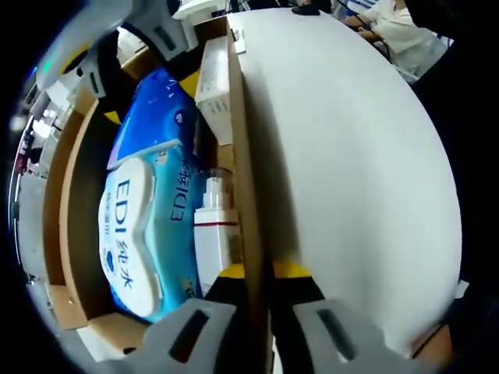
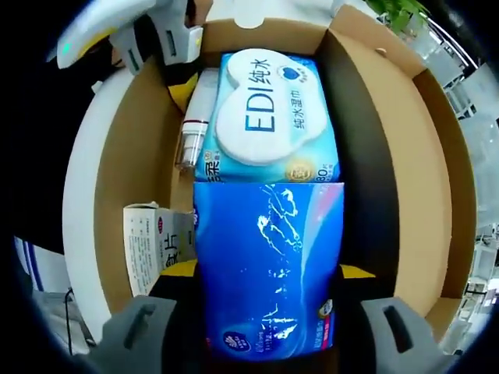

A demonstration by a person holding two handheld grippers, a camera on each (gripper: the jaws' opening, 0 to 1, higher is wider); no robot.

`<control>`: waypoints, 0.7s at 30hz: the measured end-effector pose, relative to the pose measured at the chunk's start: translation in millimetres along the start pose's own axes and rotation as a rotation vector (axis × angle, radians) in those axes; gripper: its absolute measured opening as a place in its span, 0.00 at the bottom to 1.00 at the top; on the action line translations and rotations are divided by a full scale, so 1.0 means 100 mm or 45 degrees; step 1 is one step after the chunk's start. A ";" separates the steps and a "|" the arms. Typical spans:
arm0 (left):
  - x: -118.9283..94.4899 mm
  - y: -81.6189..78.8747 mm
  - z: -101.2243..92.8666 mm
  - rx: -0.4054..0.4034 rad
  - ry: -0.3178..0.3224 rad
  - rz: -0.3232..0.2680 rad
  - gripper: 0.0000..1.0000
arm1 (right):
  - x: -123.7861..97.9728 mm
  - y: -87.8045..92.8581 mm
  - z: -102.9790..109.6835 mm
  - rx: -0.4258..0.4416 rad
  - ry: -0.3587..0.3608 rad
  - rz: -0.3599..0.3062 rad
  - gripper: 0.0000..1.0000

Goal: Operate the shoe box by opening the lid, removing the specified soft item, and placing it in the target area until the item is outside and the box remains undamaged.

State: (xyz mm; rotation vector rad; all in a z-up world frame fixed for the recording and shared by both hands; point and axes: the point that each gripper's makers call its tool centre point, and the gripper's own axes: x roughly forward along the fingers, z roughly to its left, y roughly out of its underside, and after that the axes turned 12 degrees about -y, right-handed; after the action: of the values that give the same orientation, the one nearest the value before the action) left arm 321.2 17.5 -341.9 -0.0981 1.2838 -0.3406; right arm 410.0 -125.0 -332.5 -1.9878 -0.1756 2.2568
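An open cardboard shoe box (image 1: 78,234) (image 2: 437,156) holds a blue EDI wet-wipes pack (image 1: 144,210) (image 2: 265,156). My right gripper (image 2: 265,273) is shut on the near end of that pack, one yellow pad on each side, and it also appears at the box's far end (image 1: 156,35). My left gripper (image 1: 261,273) is shut on the edge where the white lid (image 1: 351,171) (image 2: 78,202) meets the box wall, and it is seen again at the box's corner (image 2: 171,39).
A white pump bottle (image 1: 214,226) (image 2: 195,125) and a small white carton (image 1: 212,86) (image 2: 148,241) lie beside the pack, against the lid-side wall. A seated person (image 1: 398,31) is beyond the lid. Green leaves (image 2: 398,12) stand past the box.
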 end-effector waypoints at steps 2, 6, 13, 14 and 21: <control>0.00 0.00 -0.01 0.003 -0.001 0.002 0.03 | 0.01 0.00 0.00 0.000 0.005 0.001 0.69; 0.00 0.00 -0.01 0.007 -0.004 0.003 0.03 | 0.02 -0.01 0.00 0.001 0.021 0.037 0.69; 0.00 0.00 0.00 0.008 -0.003 0.000 0.03 | 0.04 0.01 0.00 0.006 0.057 0.120 0.69; 0.00 0.00 0.00 0.008 -0.003 0.000 0.03 | 0.03 0.01 -0.01 0.003 0.054 0.126 0.69; 0.00 0.00 0.00 0.009 -0.005 0.016 0.03 | 0.02 0.02 0.00 0.001 0.072 0.133 0.69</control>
State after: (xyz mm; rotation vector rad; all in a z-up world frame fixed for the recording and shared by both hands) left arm 320.8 18.0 -342.2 -0.0847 1.2790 -0.3338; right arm 410.1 -126.5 -334.4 -2.1045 -0.0662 2.2578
